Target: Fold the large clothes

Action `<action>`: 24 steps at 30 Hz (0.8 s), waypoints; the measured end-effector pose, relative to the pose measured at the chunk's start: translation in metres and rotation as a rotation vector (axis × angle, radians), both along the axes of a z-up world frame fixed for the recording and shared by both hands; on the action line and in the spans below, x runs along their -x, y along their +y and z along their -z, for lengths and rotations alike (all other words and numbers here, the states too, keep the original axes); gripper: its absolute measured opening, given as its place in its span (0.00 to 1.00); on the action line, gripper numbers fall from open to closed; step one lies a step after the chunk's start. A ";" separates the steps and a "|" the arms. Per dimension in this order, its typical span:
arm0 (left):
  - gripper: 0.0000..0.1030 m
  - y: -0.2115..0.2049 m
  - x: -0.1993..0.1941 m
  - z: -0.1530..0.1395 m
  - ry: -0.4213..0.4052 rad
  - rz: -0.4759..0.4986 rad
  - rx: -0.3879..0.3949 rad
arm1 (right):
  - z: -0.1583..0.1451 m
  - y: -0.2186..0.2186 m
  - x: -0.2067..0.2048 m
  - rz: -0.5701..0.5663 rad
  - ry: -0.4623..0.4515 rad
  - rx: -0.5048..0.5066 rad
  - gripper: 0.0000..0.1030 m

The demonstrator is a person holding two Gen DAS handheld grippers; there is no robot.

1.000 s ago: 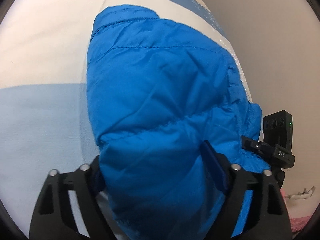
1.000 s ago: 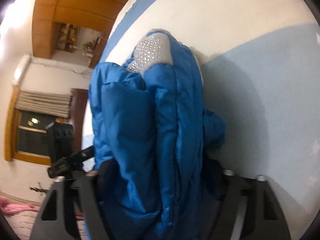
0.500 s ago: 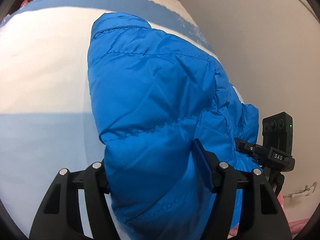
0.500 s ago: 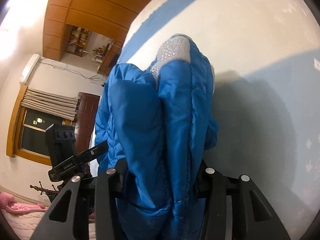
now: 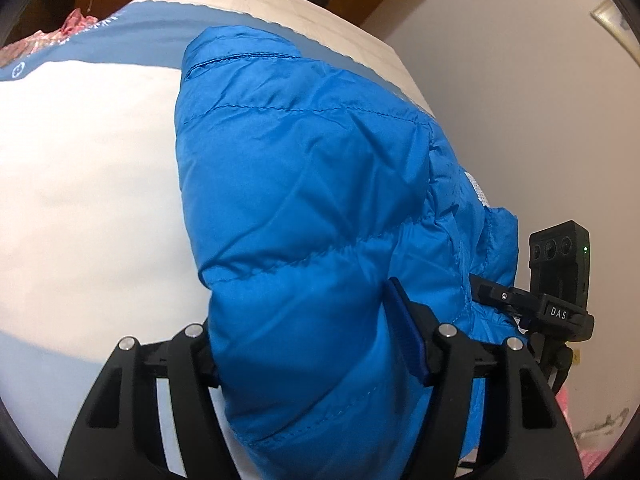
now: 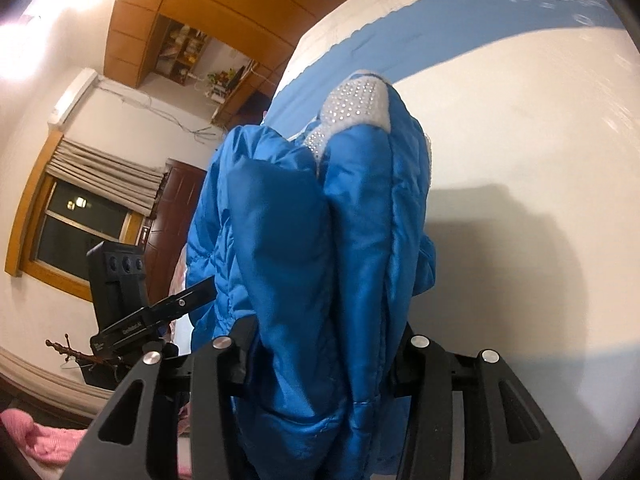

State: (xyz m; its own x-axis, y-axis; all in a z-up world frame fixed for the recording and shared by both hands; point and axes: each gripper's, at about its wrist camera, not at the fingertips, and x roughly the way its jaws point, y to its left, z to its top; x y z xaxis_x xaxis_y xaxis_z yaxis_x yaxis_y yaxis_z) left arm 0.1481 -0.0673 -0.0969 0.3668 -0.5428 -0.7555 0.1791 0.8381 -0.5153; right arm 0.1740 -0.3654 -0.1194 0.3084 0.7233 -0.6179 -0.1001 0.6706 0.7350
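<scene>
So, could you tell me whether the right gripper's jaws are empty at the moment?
No, the right gripper is clamped on a thick bundle of the blue jacket.

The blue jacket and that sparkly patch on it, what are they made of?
The blue jacket looks like thin, smooth nylon with puffy filling: it has a slight sheen, fine wrinkles and stitched rows. The sparkly patch looks like soft pale grey fabric dotted with small shiny studs; whether they are glass or plastic is unclear.

Warm indoor light, fisheye-warped edges
</scene>
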 end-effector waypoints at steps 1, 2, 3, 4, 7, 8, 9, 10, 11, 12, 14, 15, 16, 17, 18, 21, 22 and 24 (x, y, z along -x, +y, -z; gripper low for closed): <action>0.62 0.002 -0.005 0.002 -0.001 -0.006 -0.004 | 0.002 0.003 -0.008 -0.005 0.002 0.000 0.44; 0.62 0.007 -0.013 0.007 0.001 -0.014 -0.009 | 0.006 0.008 -0.018 -0.012 0.005 0.002 0.44; 0.62 0.009 -0.018 0.012 0.005 -0.020 -0.011 | 0.010 0.012 -0.026 -0.015 0.011 0.002 0.44; 0.63 0.013 -0.027 0.021 0.018 -0.030 -0.012 | 0.018 0.016 -0.035 -0.018 0.020 0.002 0.44; 0.64 0.014 -0.040 0.047 0.063 -0.049 -0.015 | 0.038 0.021 -0.051 -0.009 0.053 0.002 0.44; 0.66 0.023 -0.038 0.051 0.069 -0.051 -0.009 | 0.045 0.019 -0.054 -0.004 0.063 0.001 0.44; 0.69 0.024 -0.038 0.057 0.074 -0.053 -0.003 | 0.048 0.019 -0.056 -0.003 0.068 -0.003 0.44; 0.69 0.023 -0.036 0.060 0.075 -0.055 -0.005 | 0.054 0.017 -0.056 0.000 0.075 -0.012 0.45; 0.71 0.020 -0.034 0.061 0.068 -0.053 -0.018 | 0.057 0.016 -0.054 0.003 0.079 -0.013 0.46; 0.72 0.018 -0.032 0.063 0.059 -0.051 -0.031 | 0.059 0.018 -0.056 0.004 0.080 -0.011 0.47; 0.73 0.017 -0.032 0.063 0.056 -0.050 -0.045 | 0.061 0.018 -0.056 0.012 0.088 -0.013 0.48; 0.73 0.018 -0.033 0.063 0.062 -0.050 -0.042 | 0.060 0.017 -0.055 0.015 0.091 -0.009 0.49; 0.73 0.023 -0.046 0.059 0.071 -0.050 -0.040 | 0.059 0.016 -0.054 0.016 0.093 0.003 0.52; 0.74 0.019 -0.051 0.059 0.083 -0.051 -0.038 | 0.056 0.020 -0.057 0.017 0.095 0.017 0.55; 0.75 0.021 -0.051 0.057 0.092 -0.054 -0.043 | 0.053 0.021 -0.057 0.018 0.093 0.036 0.58; 0.74 0.022 -0.067 0.050 0.087 -0.057 -0.081 | 0.037 0.017 -0.047 0.026 0.074 0.091 0.66; 0.74 0.026 -0.068 0.040 0.071 -0.053 -0.102 | 0.026 0.022 -0.048 0.029 0.061 0.102 0.66; 0.74 0.028 -0.053 0.029 0.046 -0.060 -0.122 | 0.008 0.017 -0.034 0.030 0.028 0.136 0.66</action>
State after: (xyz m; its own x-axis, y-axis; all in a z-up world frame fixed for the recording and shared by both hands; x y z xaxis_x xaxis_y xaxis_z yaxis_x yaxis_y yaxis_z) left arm 0.2012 -0.0391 -0.1260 0.3592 -0.4245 -0.8311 0.1054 0.9033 -0.4158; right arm 0.2085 -0.3483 -0.1274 0.3095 0.6231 -0.7183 -0.0590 0.7665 0.6395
